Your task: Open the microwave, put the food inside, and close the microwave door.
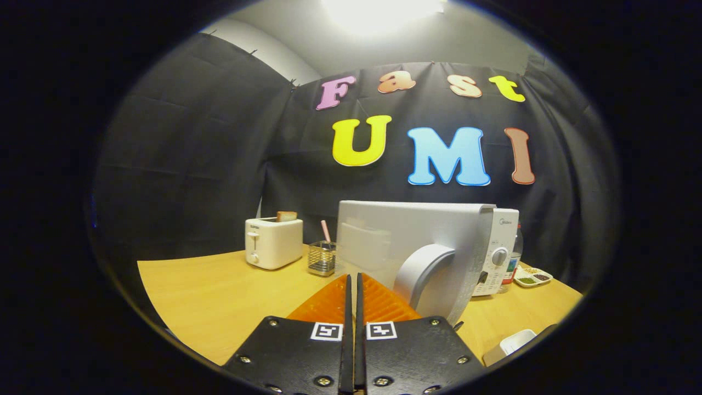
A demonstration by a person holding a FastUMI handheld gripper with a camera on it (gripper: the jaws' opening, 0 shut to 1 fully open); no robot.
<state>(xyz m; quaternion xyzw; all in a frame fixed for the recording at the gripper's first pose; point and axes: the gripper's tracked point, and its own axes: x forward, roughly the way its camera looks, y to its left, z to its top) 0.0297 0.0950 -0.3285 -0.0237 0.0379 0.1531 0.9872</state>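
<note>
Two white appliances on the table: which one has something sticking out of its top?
The toaster, left of the wire holder, with a slice of bread in its slot. The microwave has nothing on top. The gripper fingers are together, holding nothing.

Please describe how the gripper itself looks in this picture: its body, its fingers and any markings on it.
The gripper has two flat black plates side by side, fastened with shiny screws. Each plate carries a small square black-and-white marker near its inner front corner. From the plates, two ribbed, wedge-shaped fingers taper forward to narrow tips, with only a thin slit between them. No cables are visible.
</note>
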